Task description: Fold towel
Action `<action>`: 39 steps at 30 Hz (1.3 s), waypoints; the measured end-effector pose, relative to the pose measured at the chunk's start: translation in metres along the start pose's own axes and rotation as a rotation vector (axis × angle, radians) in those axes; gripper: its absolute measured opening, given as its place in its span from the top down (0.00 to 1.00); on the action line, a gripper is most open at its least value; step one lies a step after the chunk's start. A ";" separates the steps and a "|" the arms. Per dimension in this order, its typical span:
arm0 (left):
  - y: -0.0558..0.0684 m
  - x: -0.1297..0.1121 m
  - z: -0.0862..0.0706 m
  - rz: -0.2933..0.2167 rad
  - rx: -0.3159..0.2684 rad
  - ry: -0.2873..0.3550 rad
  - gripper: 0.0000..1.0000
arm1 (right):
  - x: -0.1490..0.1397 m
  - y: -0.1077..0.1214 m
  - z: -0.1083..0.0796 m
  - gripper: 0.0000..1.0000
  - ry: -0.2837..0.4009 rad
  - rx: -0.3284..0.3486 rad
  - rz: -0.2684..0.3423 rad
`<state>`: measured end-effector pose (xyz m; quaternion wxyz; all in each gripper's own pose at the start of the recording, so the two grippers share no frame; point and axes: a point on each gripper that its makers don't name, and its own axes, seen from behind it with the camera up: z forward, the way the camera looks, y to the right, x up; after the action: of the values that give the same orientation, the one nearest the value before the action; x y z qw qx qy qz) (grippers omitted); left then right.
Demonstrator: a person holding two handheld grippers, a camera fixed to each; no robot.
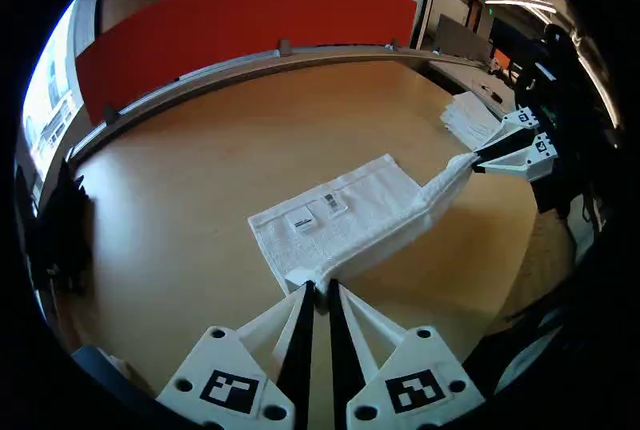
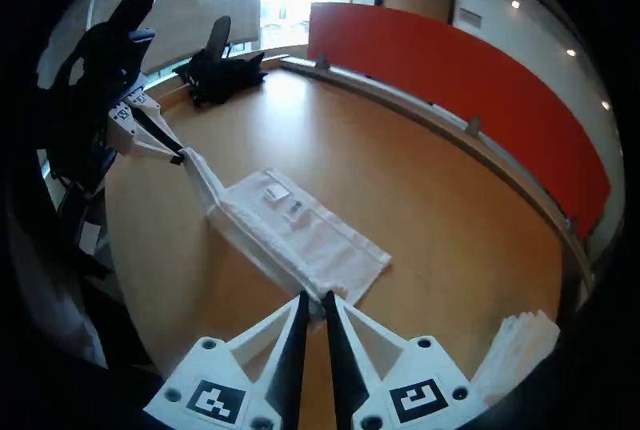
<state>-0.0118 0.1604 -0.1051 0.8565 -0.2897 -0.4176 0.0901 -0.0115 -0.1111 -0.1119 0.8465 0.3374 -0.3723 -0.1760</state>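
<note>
A white towel (image 1: 352, 214) lies on the wooden table (image 1: 200, 182), with two small labels on its upper face. Its near long edge is lifted off the table and stretched between the two grippers. My left gripper (image 1: 318, 290) is shut on one corner of that edge. The right gripper (image 1: 478, 160) holds the other corner at the far right. In the right gripper view, my right gripper (image 2: 314, 300) is shut on its corner of the towel (image 2: 300, 234), and the left gripper (image 2: 180, 157) pinches the far corner, held by a person in dark clothing.
A stack of folded white towels (image 1: 472, 118) lies at the table's far right, also seen as a white stack (image 2: 520, 346). A red partition (image 1: 240, 22) runs along the table's back edge. A dark bag (image 2: 220, 70) rests on the table's far end.
</note>
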 end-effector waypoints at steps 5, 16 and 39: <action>-0.009 0.007 0.014 -0.003 0.015 0.001 0.87 | 0.001 0.010 0.012 0.84 -0.014 -0.007 0.002; -0.022 0.013 0.038 0.017 0.034 -0.015 0.87 | -0.003 0.026 0.033 0.84 -0.046 -0.010 0.009; -0.043 -0.002 0.093 0.037 0.058 -0.064 0.87 | -0.020 0.042 0.082 0.83 -0.104 -0.004 0.037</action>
<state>-0.0883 0.1638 -0.0375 0.8488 -0.2696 -0.4366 0.1274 -0.0841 -0.1062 -0.0518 0.8297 0.3193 -0.4218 -0.1782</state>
